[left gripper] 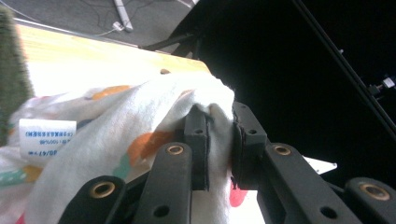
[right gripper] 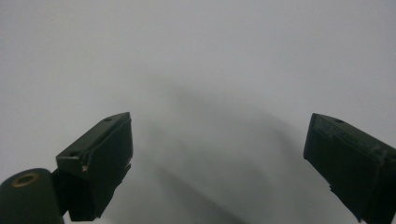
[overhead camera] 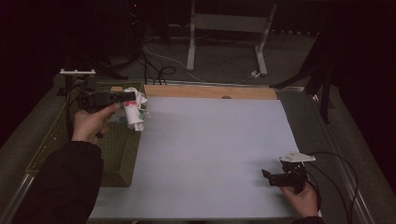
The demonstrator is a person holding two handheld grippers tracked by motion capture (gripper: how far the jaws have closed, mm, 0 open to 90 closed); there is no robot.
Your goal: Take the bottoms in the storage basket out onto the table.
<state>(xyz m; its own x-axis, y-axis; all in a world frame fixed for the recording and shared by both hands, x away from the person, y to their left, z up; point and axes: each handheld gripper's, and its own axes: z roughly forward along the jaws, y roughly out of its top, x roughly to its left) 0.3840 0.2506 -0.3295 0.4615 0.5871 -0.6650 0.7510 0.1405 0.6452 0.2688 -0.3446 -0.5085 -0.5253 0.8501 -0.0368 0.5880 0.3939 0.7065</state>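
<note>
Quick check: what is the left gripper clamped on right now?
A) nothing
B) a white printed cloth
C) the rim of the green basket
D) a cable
B: in the left gripper view the left gripper pinches a fold of the white printed cloth between its fingers.

The cloth (left gripper: 140, 116) is white with orange, green and red spots and carries a white label (left gripper: 46, 137) with blue print. The basket (overhead camera: 119, 154) is olive green. The table cover (overhead camera: 205, 154) is plain pale grey, edged by a light wooden strip (overhead camera: 210, 91).
</note>
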